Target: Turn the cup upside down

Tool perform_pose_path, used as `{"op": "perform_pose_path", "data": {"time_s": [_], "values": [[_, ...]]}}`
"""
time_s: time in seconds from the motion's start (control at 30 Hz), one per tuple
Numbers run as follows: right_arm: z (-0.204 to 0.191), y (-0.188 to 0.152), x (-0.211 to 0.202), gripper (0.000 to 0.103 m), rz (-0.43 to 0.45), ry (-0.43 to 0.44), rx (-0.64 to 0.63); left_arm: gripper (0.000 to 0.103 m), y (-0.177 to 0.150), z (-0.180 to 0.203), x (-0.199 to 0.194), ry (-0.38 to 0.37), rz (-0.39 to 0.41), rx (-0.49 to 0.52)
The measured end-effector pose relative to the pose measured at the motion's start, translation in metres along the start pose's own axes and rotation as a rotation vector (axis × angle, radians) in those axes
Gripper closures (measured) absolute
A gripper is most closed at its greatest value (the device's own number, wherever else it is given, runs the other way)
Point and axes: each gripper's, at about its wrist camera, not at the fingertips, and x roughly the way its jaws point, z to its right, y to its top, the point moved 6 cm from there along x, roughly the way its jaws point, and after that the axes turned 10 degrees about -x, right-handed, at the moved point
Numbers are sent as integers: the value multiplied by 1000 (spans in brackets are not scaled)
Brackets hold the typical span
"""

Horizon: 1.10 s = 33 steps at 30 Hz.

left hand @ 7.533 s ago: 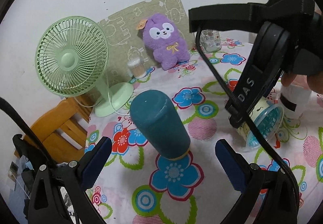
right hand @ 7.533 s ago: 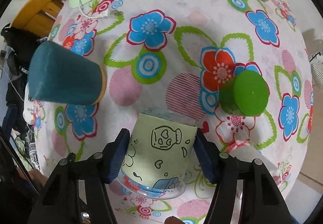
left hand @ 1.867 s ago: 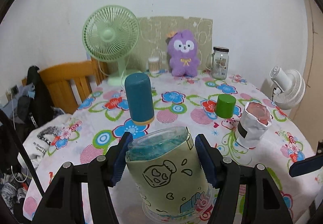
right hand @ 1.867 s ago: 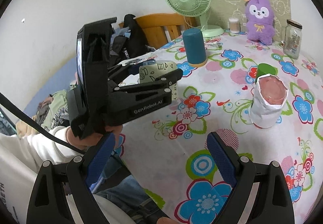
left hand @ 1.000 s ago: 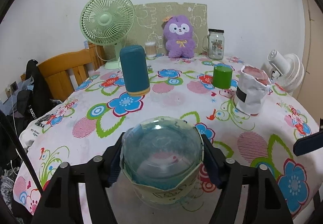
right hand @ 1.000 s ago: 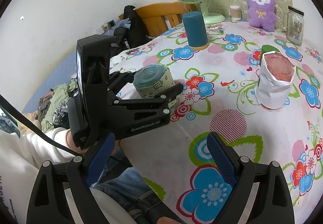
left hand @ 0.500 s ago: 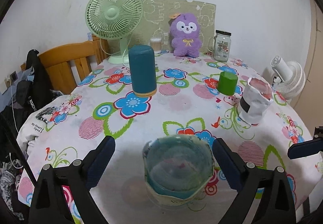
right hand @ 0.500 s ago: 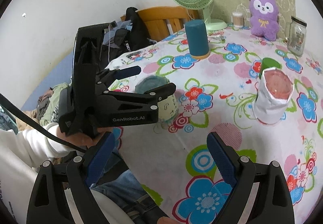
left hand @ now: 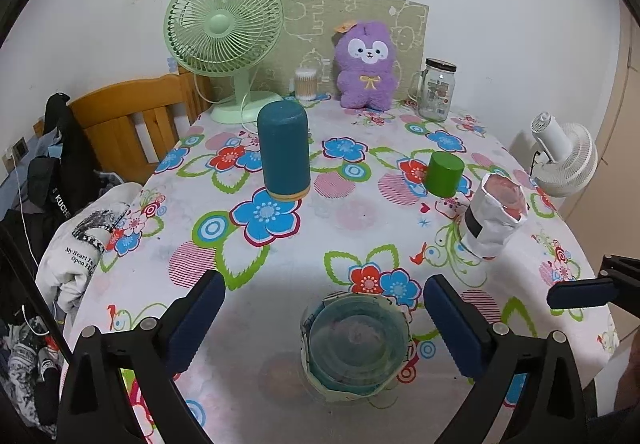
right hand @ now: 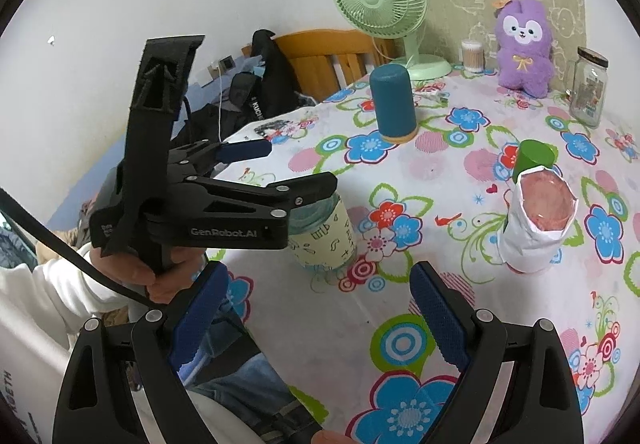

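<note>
Moved: left tongs have let go and backed off the cup; a second ago the pads were clamped on it, now both pads stand well apart on either side with clear gaps.
Cup: standing on the bench near the front edge, base up, mouth down on the cloth, paper sleeve with its doodles inverted in the right view.
Left tongs: wide open, holding nothing, hovering just behind and above the cup.
Right tongs: wide as well, empty, hanging off to the side over the bench's near corner, same as half a second back.
Meaning: flip looks done, by my reading; the cup sits upright on its rim without leaning and nothing touches it.
Neighbours: teal cup, green cup and white-wrapped cup all stand base up too, none disturbed, all well apart from the released cup.
Watch: cup sits close to the bench edge, so the left tongs should clear it without a nudge.
Next: probably just retreat; nothing left to turn that I can see.
</note>
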Motion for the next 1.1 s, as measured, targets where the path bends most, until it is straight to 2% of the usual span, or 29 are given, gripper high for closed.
{"op": "perform_pose_path", "data": {"time_s": [0.33, 0.57, 0.87, 1.1], "values": [[1, 17, -9, 9, 38, -27, 14, 2, 17, -6, -13, -5, -15, -17], [-3, 35, -23, 9, 77, -114, -20, 2, 31, -4, -30, -11, 19, -15], [-12, 54, -42, 9, 139, -244, -59, 2, 52, -7, -53, -6, 117, -45], [-13, 63, -52, 9, 171, -295, -47, 1, 71, -17, -71, -6, 195, -90]]}}
